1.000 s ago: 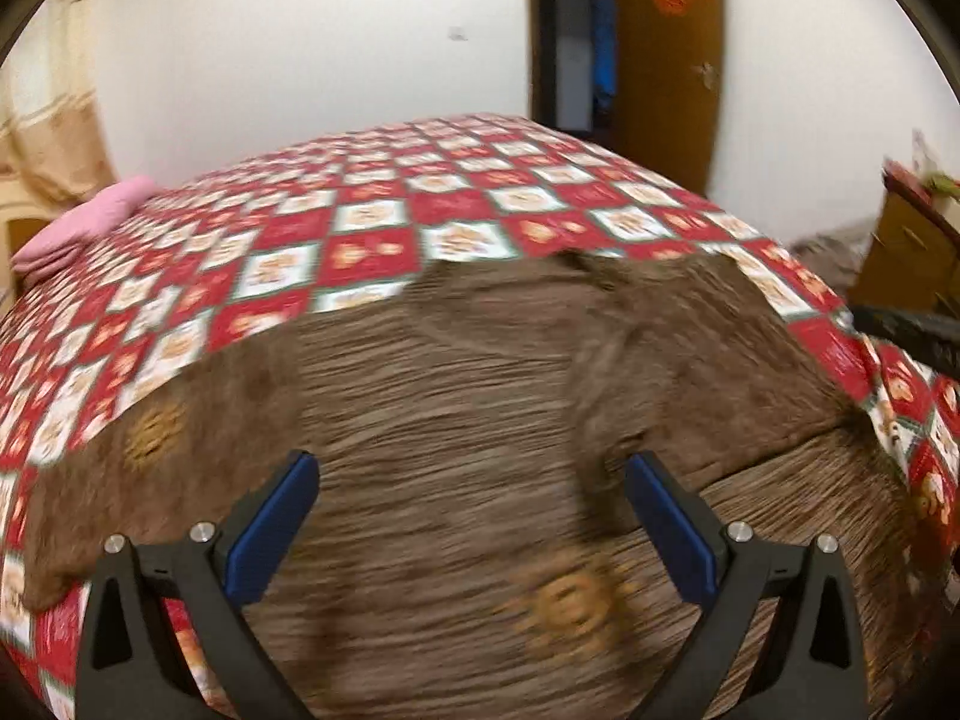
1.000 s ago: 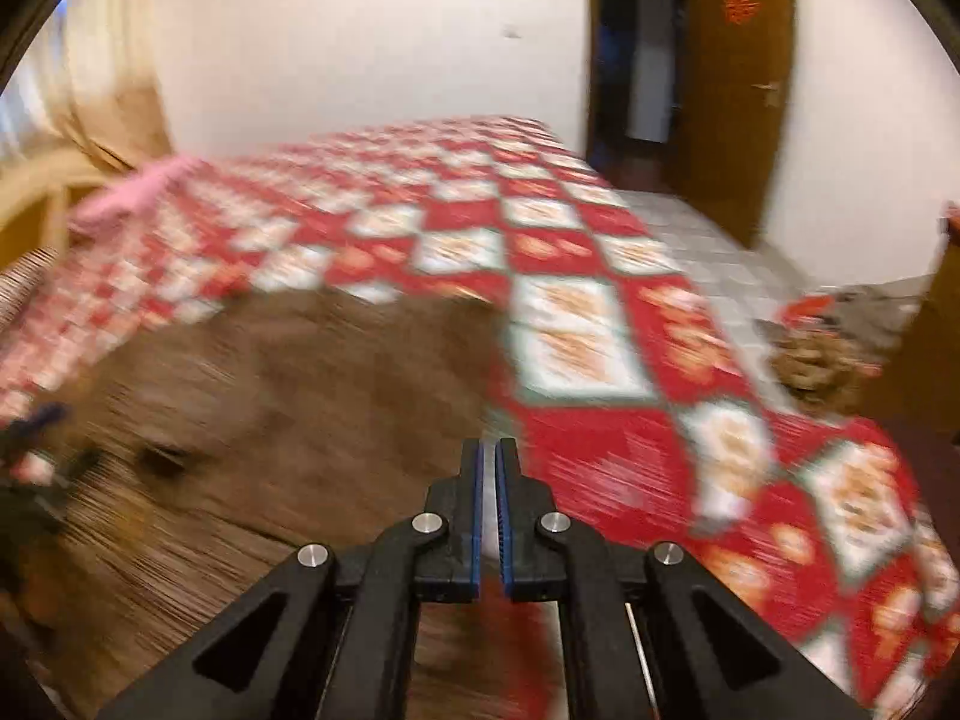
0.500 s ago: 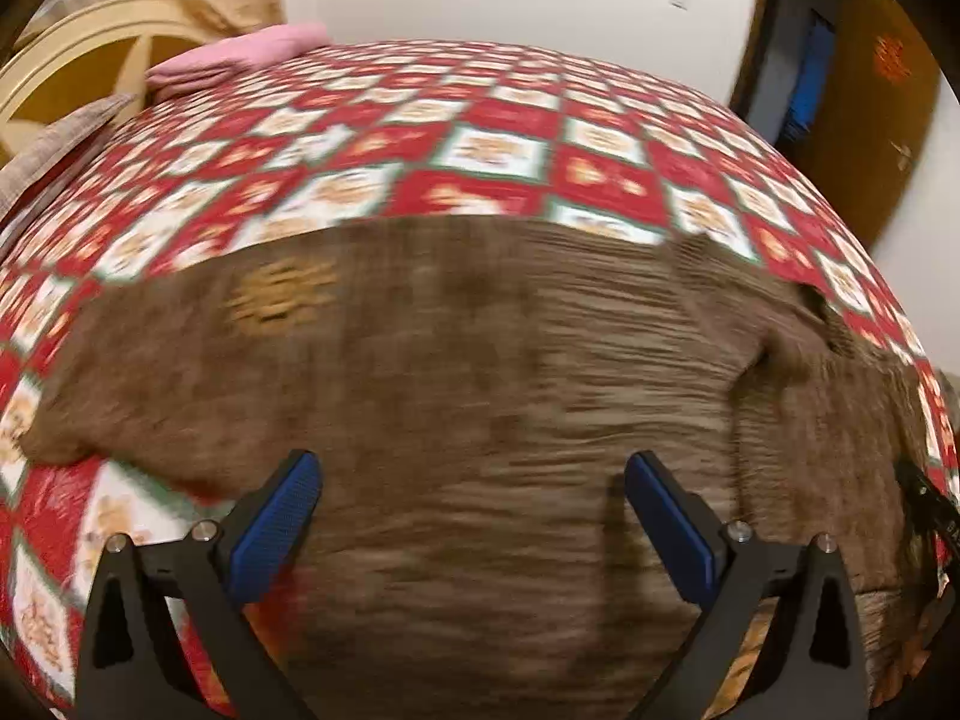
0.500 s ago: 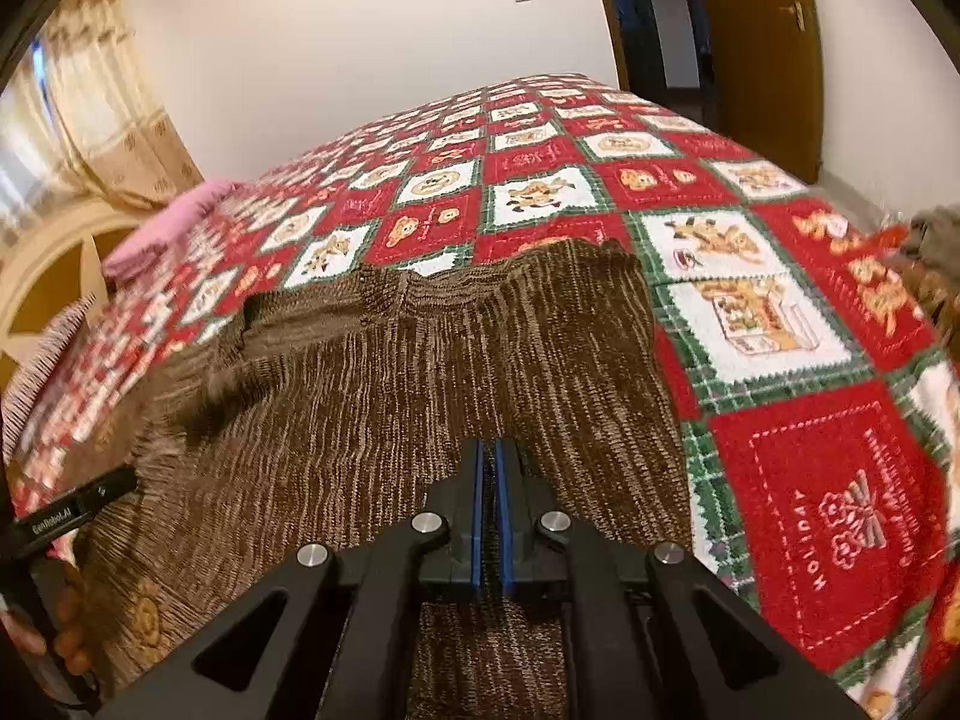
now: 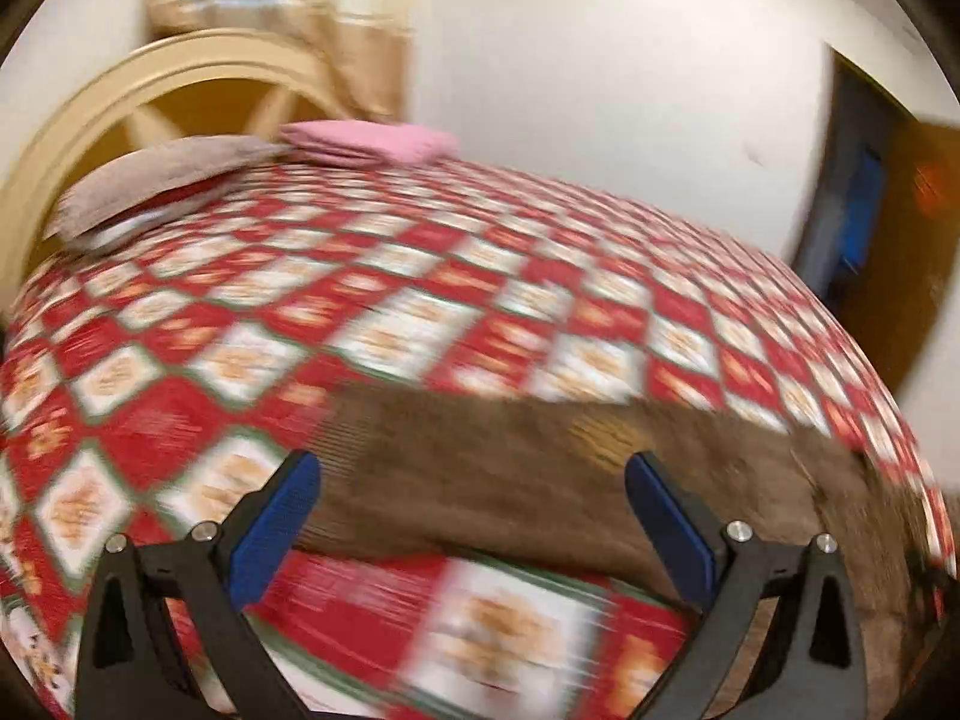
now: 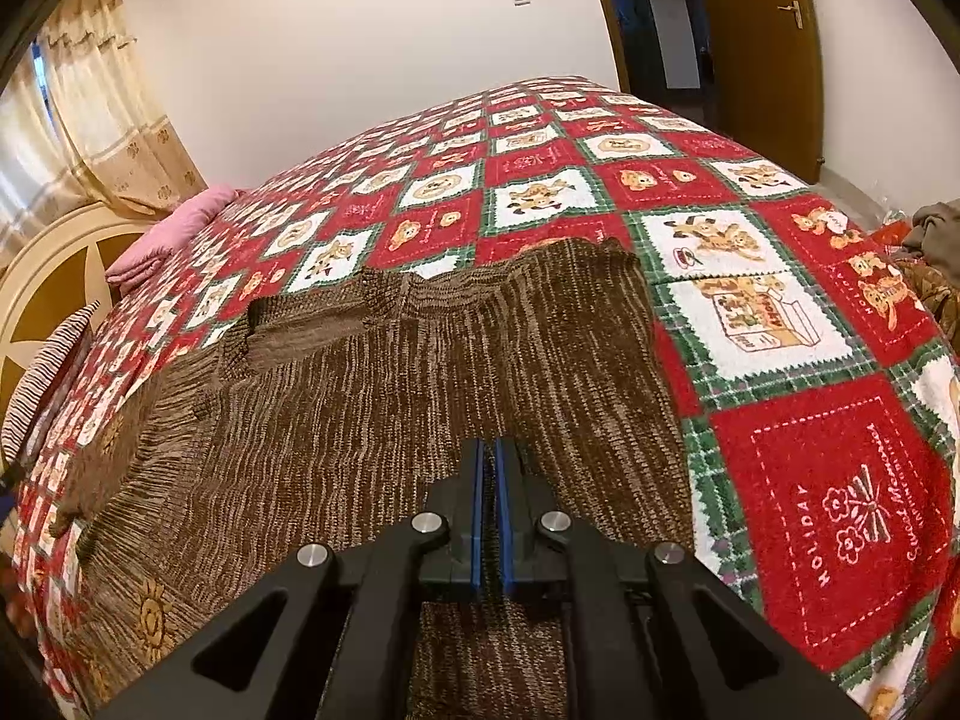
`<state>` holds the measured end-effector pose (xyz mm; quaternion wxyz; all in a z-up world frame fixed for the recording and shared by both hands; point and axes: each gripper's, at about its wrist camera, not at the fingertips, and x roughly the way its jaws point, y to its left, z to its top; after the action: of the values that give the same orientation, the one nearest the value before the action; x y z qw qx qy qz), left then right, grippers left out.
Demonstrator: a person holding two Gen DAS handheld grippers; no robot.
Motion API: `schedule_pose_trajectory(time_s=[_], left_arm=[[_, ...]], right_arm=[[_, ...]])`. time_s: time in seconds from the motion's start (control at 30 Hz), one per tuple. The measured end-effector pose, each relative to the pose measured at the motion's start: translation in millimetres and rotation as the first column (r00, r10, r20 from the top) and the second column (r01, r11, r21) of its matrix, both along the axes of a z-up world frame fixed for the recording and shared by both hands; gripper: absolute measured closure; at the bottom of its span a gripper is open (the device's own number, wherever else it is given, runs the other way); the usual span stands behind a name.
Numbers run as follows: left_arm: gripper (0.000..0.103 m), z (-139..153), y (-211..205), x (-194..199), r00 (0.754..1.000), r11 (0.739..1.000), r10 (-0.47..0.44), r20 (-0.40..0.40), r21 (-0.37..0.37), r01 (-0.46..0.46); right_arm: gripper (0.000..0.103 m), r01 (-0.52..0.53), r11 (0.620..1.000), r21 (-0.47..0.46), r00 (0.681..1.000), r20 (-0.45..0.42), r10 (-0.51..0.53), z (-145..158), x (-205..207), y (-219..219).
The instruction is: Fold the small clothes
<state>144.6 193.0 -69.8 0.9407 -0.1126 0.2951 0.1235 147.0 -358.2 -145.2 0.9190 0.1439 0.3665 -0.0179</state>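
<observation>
Now — left gripper (image 5: 468, 516) spread wide over sweater (image 6: 372, 420) edge | right gripper (image 6: 491, 468) clenched, grasp unclear | bedspread (image 6: 810, 480) bare rightward

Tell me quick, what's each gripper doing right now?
Left gripper: open, holding nothing.
Right gripper: shut; whether it pinches the brown knitted sweater cannot be told.

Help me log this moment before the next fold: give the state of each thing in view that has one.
brown knit sweater: spread flat on the bed, one sleeve out to the side, not yet folded.
left gripper: open, holding nothing, over the sleeve.
right gripper: shut, over the sweater; whether it pinches fabric cannot be told.
pink cloth: folded, at the head of the bed.
door: open.
</observation>
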Motion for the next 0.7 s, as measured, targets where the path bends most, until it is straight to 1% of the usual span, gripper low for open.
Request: schedule_pose_trajectory(time_s=[0.03,0.07,0.13,0.17,0.23,0.3,0.37,0.43,0.47,0.53,0.57,0.63,0.7], left_arm=[[0.0,-1.6,15.4,2.0,0.999,0.999,0.038,-0.005,-0.014,-0.038],[0.002,-3.6,37.6,2.5,0.996,0.995,0.086,-0.014,-0.048,-0.087],[0.008,-9.0,67.7,0.1,0.988,0.981,0.154,-0.023,-0.113,-0.156],[0.01,-12.5,76.2,-1.5,0.985,0.975,0.169,-0.029,-0.139,-0.171],[0.012,-23.6,93.5,-3.8,0.983,0.958,0.18,-0.045,-0.219,-0.186],[0.022,-34.3,94.4,-1.8,0.983,0.952,0.173,-0.065,-0.245,-0.184],[0.026,-41.5,92.0,2.3,0.985,0.954,0.144,-0.093,-0.252,-0.164],[0.026,-50.9,76.3,9.1,0.989,0.956,0.09,-0.121,-0.267,-0.12],[0.025,-54.9,69.8,10.9,0.989,0.952,0.07,-0.134,-0.286,-0.106],[0.015,-65.9,62.2,18.3,0.982,0.935,0.028,-0.185,-0.343,-0.091],[0.011,-70.0,61.1,18.7,0.979,0.928,0.024,-0.201,-0.359,-0.097],[0.01,-72.1,55.0,19.7,0.98,0.933,0.069,-0.188,-0.335,-0.13],[0.011,-70.6,47.2,21.6,0.978,0.943,0.075,-0.193,-0.304,-0.133]], right_arm=[[0.099,0.001,1.0,-0.007,1.0,-0.001,-0.001,0.0,0.0,0.3],[0.099,0.001,1.0,-0.01,1.0,-0.001,-0.001,0.2,0.2,0.6],[0.099,0.003,1.0,-0.015,1.0,-0.001,-0.003,0.4,0.3,1.1],[0.099,0.004,1.0,-0.015,1.0,-0.001,-0.004,0.4,0.3,0.8],[0.099,0.004,1.0,-0.015,1.0,-0.001,-0.004,0.3,0.4,0.7],[0.099,0.003,1.0,-0.018,1.0,-0.001,-0.003,0.4,0.4,1.3],[0.099,0.004,1.0,-0.028,1.0,-0.002,-0.004,0.9,0.4,2.9],[0.099,0.005,0.999,-0.034,1.0,-0.003,-0.005,1.1,0.7,3.5],[0.099,0.005,0.999,-0.036,1.0,-0.003,-0.005,1.1,0.9,3.4],[0.099,0.005,0.999,-0.034,1.0,-0.003,-0.005,1.1,1.0,3.1],[0.099,0.005,1.0,-0.029,1.0,-0.002,-0.005,1.1,1.2,2.5],[0.099,0.005,1.0,-0.024,1.0,0.0,-0.005,1.1,0.7,2.9],[0.099,0.005,1.0,-0.014,1.0,0.002,-0.005,1.1,1.2,2.1]])
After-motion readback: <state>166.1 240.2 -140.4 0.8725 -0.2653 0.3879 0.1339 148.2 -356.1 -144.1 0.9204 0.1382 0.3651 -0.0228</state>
